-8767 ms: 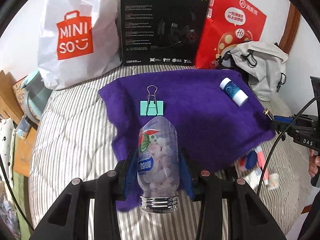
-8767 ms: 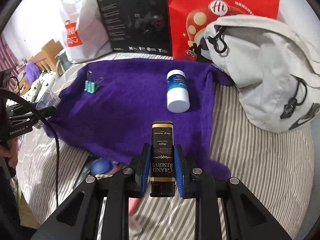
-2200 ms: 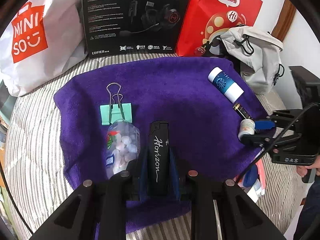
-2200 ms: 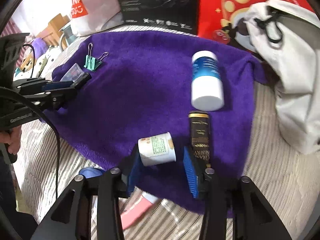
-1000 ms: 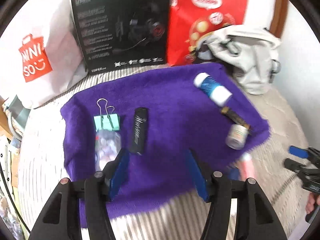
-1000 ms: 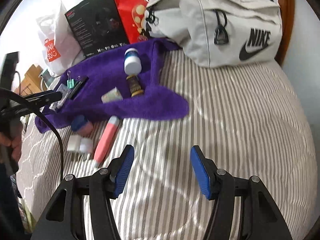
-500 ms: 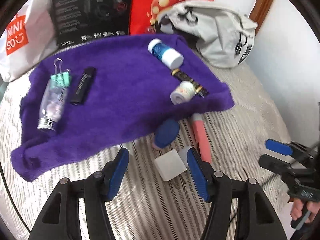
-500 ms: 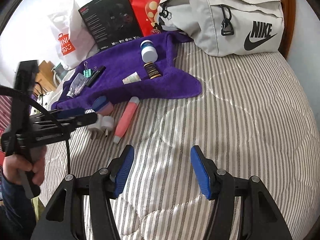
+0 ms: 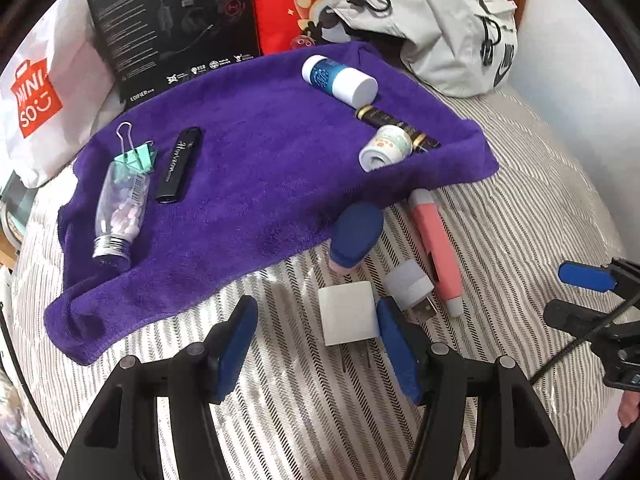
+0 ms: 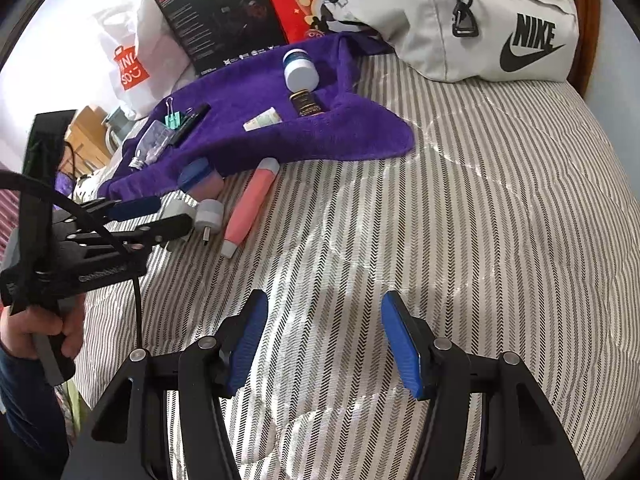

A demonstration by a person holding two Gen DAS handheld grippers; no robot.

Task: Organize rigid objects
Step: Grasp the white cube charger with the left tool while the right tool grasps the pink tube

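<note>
White plug cube (image 9: 347, 312) lying prongs toward 6 o'clock | sitting between left gripper (image 9: 316, 338) pads, nearer the 3 o'clock pad | both grippers gaping wide, gripping nothing; right gripper (image 10: 324, 338) hovering over striped bedding (image 10: 480, 220).

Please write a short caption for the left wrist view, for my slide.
Open left tool approaches a white plug adapter on the striped bedding, beside a purple towel holding sorted items.
</note>
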